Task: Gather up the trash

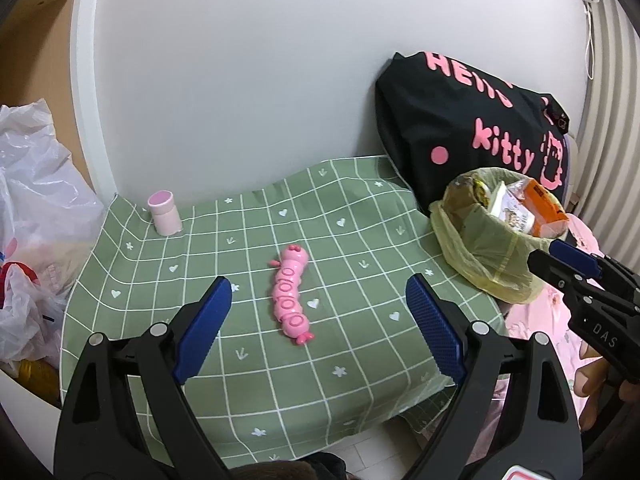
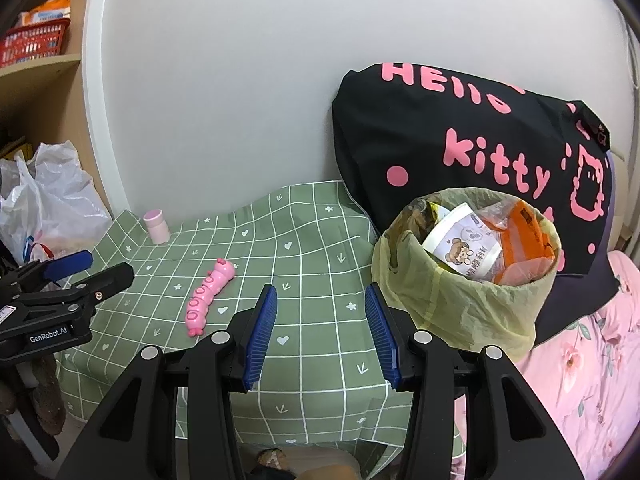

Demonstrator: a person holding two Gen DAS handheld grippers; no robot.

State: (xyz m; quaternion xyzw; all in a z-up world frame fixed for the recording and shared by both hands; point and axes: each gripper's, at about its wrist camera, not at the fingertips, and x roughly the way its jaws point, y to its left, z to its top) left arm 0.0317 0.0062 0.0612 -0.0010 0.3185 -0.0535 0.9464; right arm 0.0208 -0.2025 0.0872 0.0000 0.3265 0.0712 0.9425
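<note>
A small bin lined with a yellow-green bag [image 1: 492, 240] [image 2: 468, 304] stands at the right edge of the green checked cloth [image 1: 248, 344] [image 2: 320, 248]. It holds a white cup [image 2: 464, 248] and an orange packet [image 2: 528, 236]. A pink caterpillar toy [image 1: 292, 296] [image 2: 210, 296] lies mid-cloth. A pink cylinder [image 1: 164, 214] [image 2: 156, 226] stands at the far left. My left gripper [image 1: 320, 300] is open and empty, hovering just before the toy. My right gripper [image 2: 322, 304] is open and empty, left of the bin.
A black "Hello Kitty" bag [image 1: 472, 128] [image 2: 472, 148] leans on the white wall behind the bin. White plastic bags [image 1: 32, 216] [image 2: 48, 200] pile up at the left. Pink floral bedding [image 2: 580, 364] lies at the right. A shelf with a red basket [image 2: 34, 42] stands far left.
</note>
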